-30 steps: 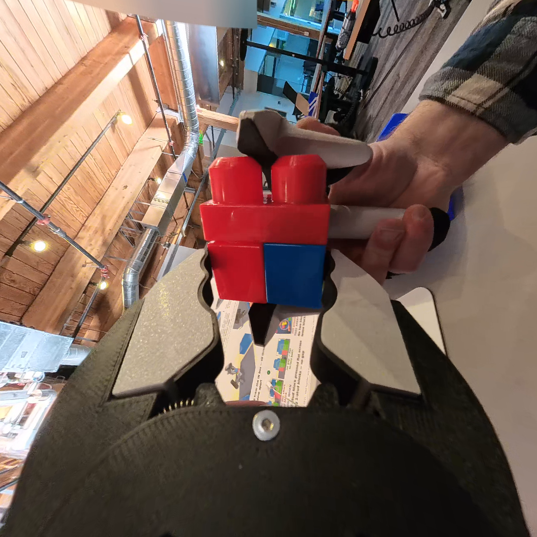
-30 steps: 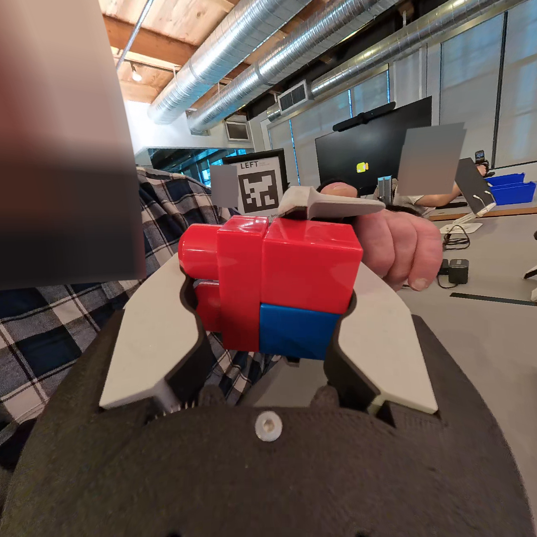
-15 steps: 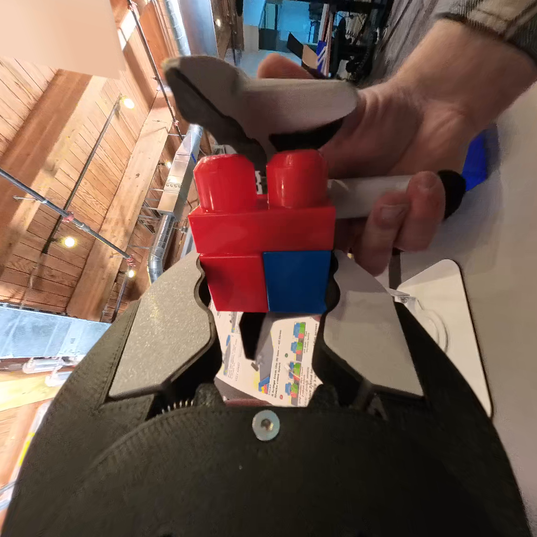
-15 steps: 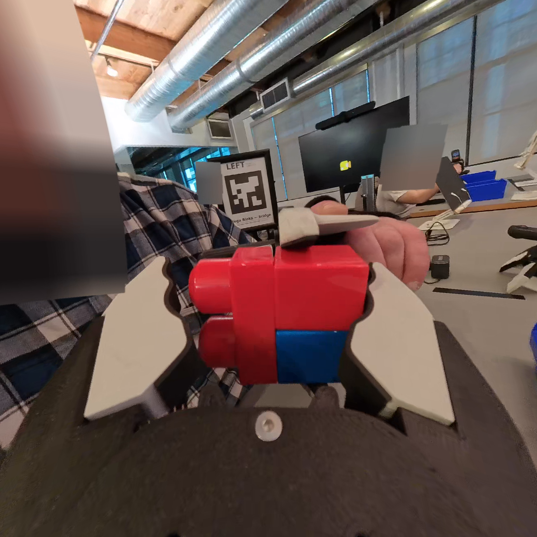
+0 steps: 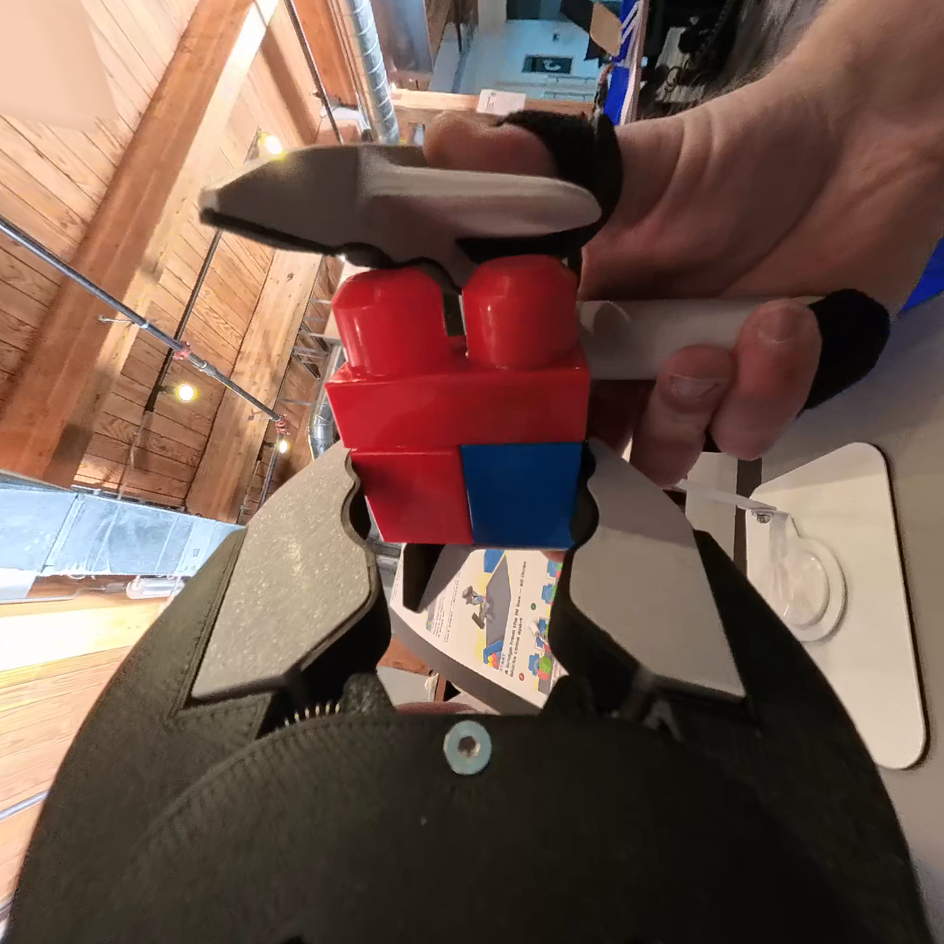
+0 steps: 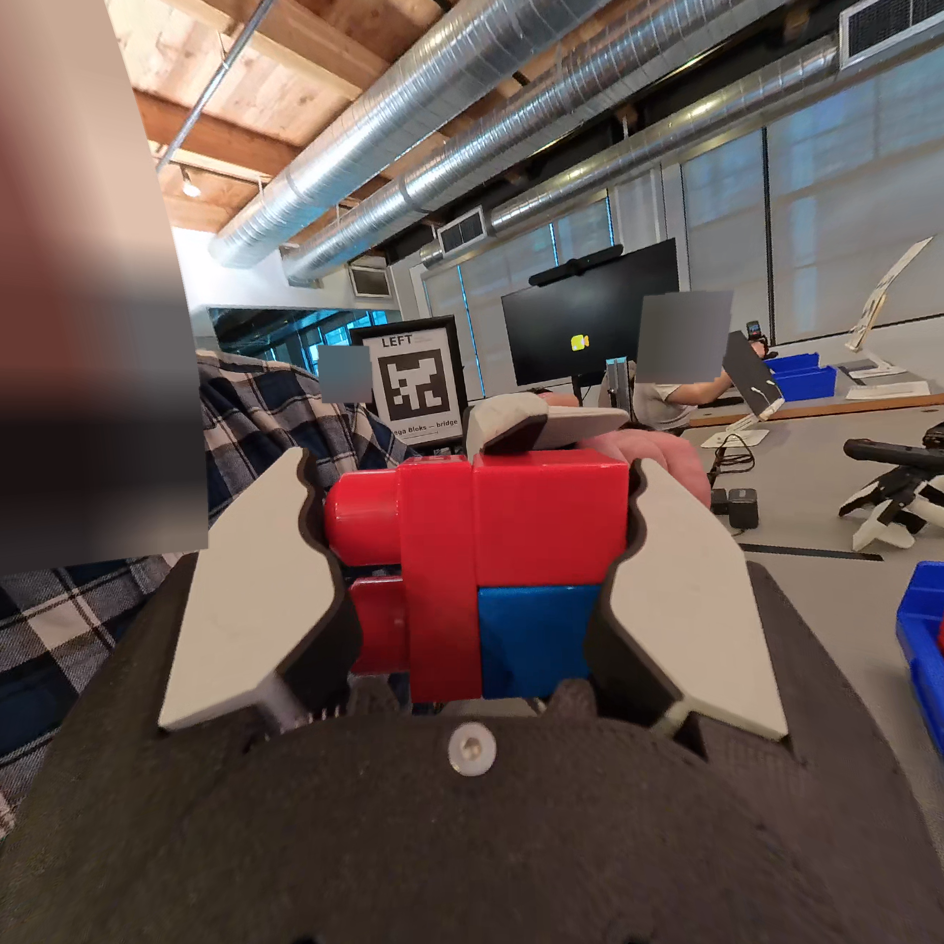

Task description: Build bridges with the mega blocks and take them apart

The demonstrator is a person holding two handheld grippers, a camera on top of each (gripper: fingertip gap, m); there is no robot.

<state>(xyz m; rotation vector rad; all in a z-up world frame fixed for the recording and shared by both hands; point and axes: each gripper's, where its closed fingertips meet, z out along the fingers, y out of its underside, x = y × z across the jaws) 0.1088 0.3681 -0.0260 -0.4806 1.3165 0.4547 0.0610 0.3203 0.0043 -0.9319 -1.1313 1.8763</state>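
A small stack of blocks is held in the air. It is a long red block (image 5: pixel 454 408) with two studs, on a small red block (image 5: pixel 414 495) and a blue block (image 5: pixel 521 490). My left gripper (image 5: pixel 470 459) is shut on the lower pair, one pad on the red side and one on the blue. My right gripper (image 6: pixel 470 459) stands around the stack lengthwise. Its left finger (image 6: pixel 265 562) is by the studs and its right finger (image 6: pixel 679 587) by the block bases. The pads are close but do not seem to press. In the left wrist view one right finger (image 5: pixel 398 204) lies over the studs.
A grey table (image 6: pixel 817 485) lies below, with a blue bin (image 6: pixel 924 638) at the right edge and another gripper device (image 6: pixel 899 485) lying on it. A printed instruction sheet (image 5: pixel 490 628) and a white stand base (image 5: pixel 817 587) are under the grippers. A plaid sleeve (image 6: pixel 255 408) is at the left. My right fingertips sit around 5 cm from my left ones.
My right gripper let go of the stack, opened wider, then narrowed a little. The stack now sits deeper between its fingers. My left gripper kept its hold on the lower blocks.
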